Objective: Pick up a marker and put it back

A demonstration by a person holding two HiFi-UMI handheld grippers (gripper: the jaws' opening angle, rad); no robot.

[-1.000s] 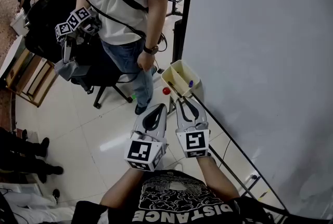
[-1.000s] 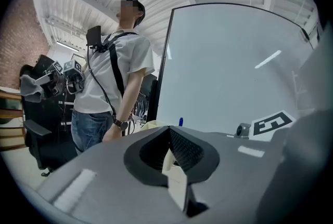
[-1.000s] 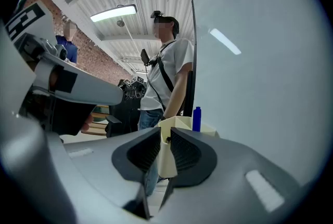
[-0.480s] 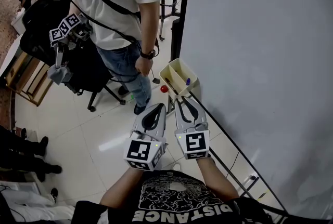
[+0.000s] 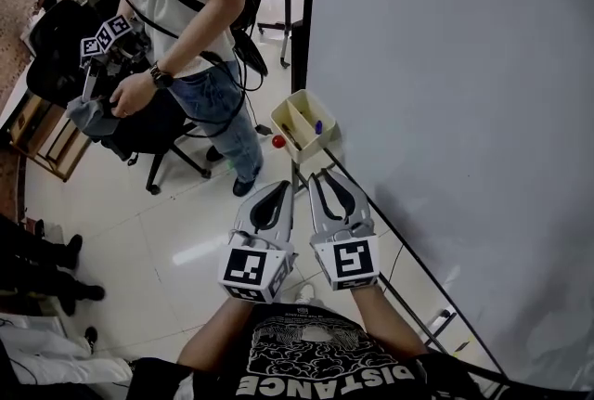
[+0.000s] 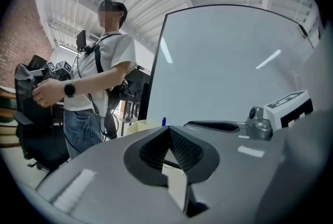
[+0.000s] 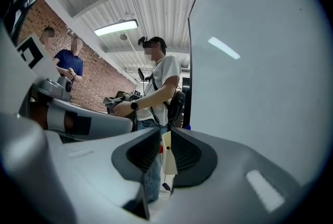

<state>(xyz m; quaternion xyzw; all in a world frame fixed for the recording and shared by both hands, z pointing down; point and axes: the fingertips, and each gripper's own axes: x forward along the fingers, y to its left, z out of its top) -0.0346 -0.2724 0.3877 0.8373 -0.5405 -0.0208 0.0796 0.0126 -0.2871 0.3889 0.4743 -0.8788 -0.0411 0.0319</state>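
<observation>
— What does the marker look like?
— It's slim with a blue cap. It stands in the cream tray at the whiteboard's edge, ahead of both grippers and apart from them.
— How many of each thing?
— One blue marker for certain. A dark stick lies beside it, too small to identify, and one red round thing sits just outside the tray. There are two grippers. The left gripper has its jaws together on nothing, and the right gripper shows a narrow, empty gap.
</observation>
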